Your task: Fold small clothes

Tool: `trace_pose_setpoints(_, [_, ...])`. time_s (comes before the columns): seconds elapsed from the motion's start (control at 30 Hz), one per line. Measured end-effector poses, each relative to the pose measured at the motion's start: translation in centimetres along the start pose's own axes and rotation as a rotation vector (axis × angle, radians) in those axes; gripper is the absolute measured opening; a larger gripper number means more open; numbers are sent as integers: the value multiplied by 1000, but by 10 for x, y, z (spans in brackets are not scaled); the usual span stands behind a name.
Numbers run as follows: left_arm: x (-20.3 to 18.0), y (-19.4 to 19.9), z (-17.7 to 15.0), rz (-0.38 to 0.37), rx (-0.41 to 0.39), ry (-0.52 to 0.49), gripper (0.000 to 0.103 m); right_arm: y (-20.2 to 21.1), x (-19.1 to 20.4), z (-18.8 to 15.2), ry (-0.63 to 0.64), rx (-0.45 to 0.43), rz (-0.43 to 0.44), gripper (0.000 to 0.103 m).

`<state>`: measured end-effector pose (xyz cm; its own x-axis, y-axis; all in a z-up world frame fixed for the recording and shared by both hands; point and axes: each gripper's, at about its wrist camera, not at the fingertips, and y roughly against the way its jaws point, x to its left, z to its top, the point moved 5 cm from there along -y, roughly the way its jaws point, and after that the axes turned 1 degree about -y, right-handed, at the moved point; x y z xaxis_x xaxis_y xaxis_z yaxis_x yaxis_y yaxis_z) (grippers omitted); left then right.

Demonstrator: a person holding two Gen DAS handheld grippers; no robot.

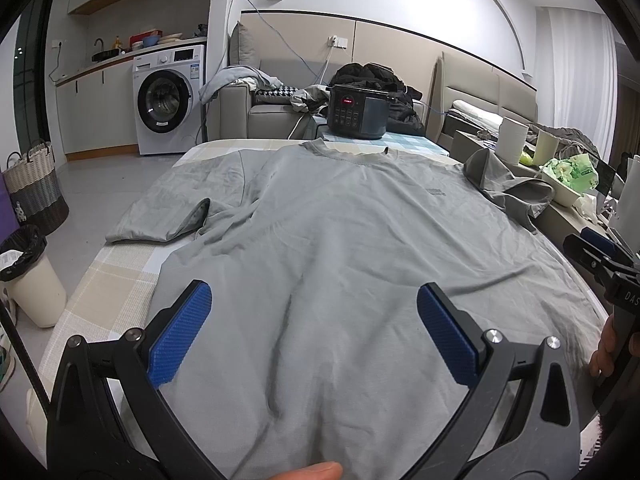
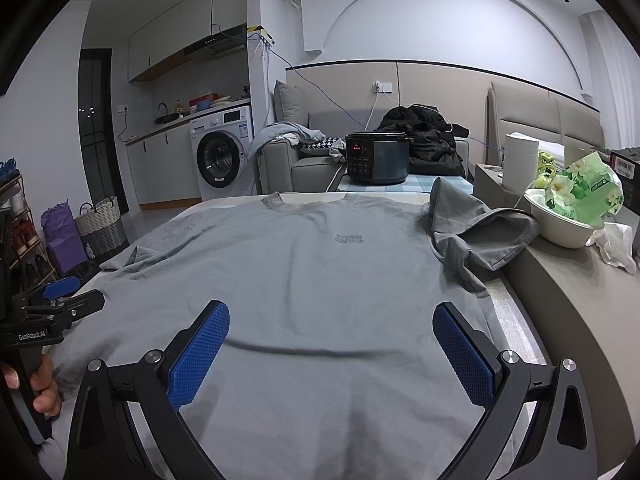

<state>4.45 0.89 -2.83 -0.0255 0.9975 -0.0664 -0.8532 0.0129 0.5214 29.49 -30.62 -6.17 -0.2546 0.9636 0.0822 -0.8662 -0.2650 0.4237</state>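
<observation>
Both tongs gape wide with nothing between the pads: left gripper point(image 1: 314, 328) and right gripper point(image 2: 332, 344) hang over the near hem of the grey T-shirt point(image 2: 304, 280), which lies face up and spread flat on the checked table cover point(image 1: 116, 276), collar at the far end. Its left sleeve point(image 1: 176, 208) lies flat; its right sleeve point(image 2: 480, 232) is bunched against the white bowl point(image 2: 560, 228). Black pressure cooker point(image 2: 378, 158) sits beyond the collar.

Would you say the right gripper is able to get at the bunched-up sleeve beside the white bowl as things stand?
Probably yes: the right gripper is open, the sleeve lies uncovered ahead to its right, and the bowl sits beside it, not over it.
</observation>
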Motion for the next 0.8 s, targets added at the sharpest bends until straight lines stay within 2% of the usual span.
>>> trace_pose_setpoints(0.8, [1, -1, 1, -1, 2, 1, 102, 0, -1, 0, -1, 1, 1, 103])
